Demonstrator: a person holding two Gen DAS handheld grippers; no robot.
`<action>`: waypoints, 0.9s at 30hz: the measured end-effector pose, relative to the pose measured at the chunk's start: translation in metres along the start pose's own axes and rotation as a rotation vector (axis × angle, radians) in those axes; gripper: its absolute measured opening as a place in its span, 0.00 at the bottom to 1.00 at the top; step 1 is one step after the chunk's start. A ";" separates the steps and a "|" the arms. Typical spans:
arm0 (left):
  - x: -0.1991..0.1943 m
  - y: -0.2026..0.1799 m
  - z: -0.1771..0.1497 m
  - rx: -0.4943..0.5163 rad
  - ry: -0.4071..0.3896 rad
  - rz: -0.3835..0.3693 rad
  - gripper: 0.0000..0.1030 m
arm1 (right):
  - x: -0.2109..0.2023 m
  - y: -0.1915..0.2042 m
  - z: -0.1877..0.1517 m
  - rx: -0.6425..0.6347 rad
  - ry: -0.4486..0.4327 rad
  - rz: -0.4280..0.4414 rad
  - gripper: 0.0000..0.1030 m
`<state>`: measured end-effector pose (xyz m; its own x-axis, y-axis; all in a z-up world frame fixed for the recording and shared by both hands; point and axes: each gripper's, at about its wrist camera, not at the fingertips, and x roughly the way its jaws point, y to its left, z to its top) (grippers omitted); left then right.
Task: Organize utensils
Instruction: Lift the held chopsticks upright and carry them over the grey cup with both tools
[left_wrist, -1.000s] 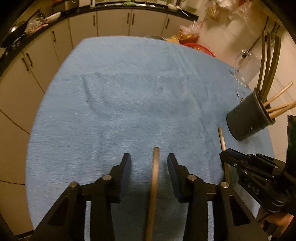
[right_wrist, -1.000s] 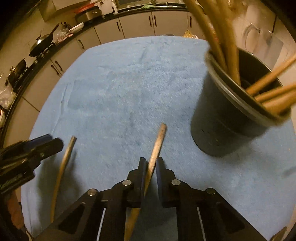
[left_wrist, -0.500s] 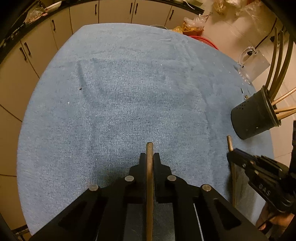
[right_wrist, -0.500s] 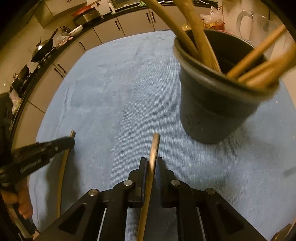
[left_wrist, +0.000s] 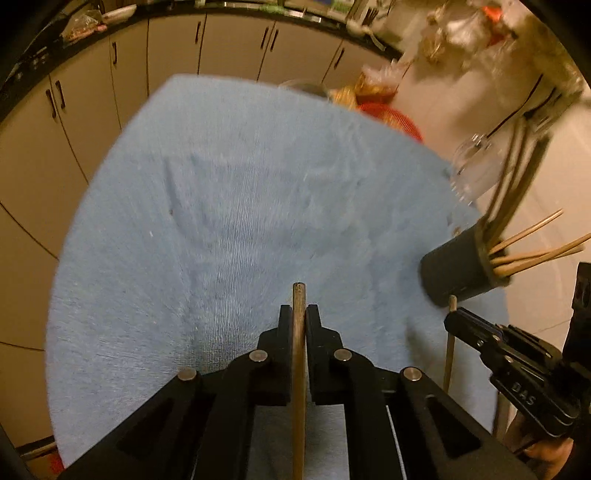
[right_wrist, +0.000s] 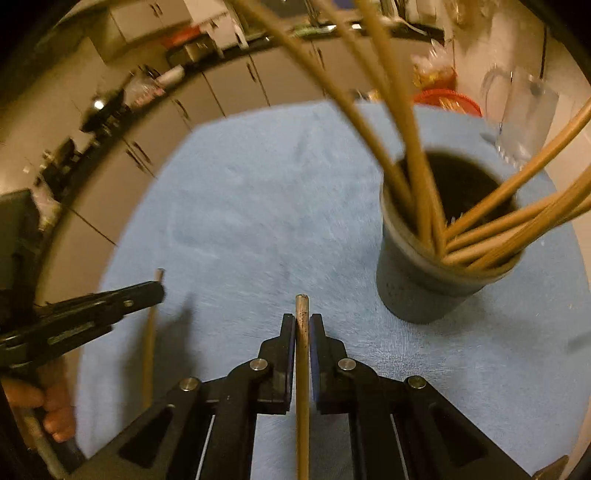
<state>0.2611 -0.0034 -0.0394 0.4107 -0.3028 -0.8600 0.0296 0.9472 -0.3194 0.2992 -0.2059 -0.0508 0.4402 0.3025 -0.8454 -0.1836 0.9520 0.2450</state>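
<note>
My left gripper (left_wrist: 298, 314) is shut on a wooden utensil handle (left_wrist: 298, 354) and holds it above the blue towel (left_wrist: 229, 221). My right gripper (right_wrist: 303, 323) is shut on another wooden utensil handle (right_wrist: 303, 387). The dark utensil holder (right_wrist: 439, 280) stands just right of the right gripper and holds several wooden utensils (right_wrist: 491, 206). In the left wrist view the holder (left_wrist: 458, 269) is at the far right, with the right gripper (left_wrist: 480, 336) and its handle (left_wrist: 450, 350) below it. The left gripper (right_wrist: 110, 302) and its handle (right_wrist: 149, 354) show at the left of the right wrist view.
A clear glass pitcher (right_wrist: 521, 110) stands behind the holder near the table's right edge. A red basin (left_wrist: 395, 118) and bags sit on the floor beyond the table. Kitchen cabinets (left_wrist: 166, 55) run along the far side.
My left gripper closed on its handle and lifted it off the towel. My right gripper, shut on its handle, rose and moved nearer the holder's rim.
</note>
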 end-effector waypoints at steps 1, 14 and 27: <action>-0.011 -0.002 0.001 0.000 -0.022 -0.013 0.06 | -0.011 0.002 0.003 -0.003 -0.019 0.015 0.08; -0.106 -0.029 0.005 0.060 -0.230 -0.053 0.06 | -0.129 0.013 -0.008 -0.052 -0.197 0.103 0.08; -0.130 -0.064 0.017 0.148 -0.299 0.018 0.06 | -0.169 0.011 -0.003 -0.055 -0.267 0.085 0.08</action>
<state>0.2211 -0.0232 0.0998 0.6610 -0.2625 -0.7030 0.1434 0.9637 -0.2251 0.2198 -0.2473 0.0935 0.6356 0.3896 -0.6665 -0.2737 0.9210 0.2774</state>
